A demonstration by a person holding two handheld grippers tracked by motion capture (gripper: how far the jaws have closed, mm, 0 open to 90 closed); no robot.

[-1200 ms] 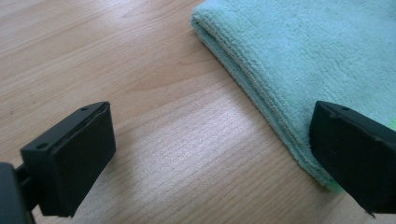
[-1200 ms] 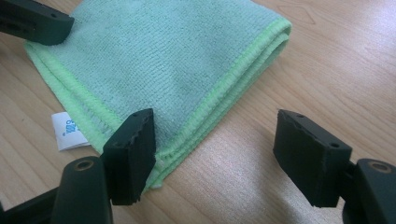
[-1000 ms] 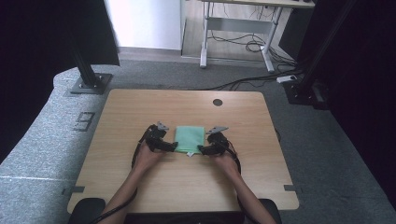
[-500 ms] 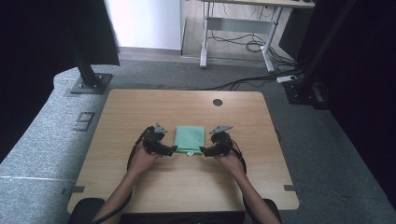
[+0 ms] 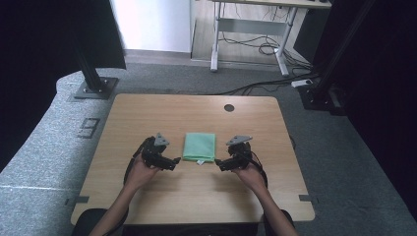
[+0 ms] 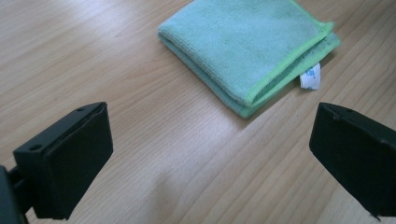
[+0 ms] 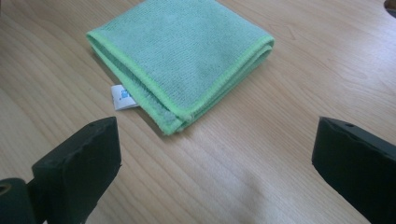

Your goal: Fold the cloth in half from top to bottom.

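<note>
Now a folded green cloth (image 5: 199, 146) lies flat mid-table (image 5: 147, 113), its white tag (image 5: 200, 162) at six o'clock. Left gripper (image 5: 173, 162) sits at the cloth's eight o'clock and right gripper (image 5: 220, 164) at four, both near it, jaws spread wide and holding nothing.
</note>
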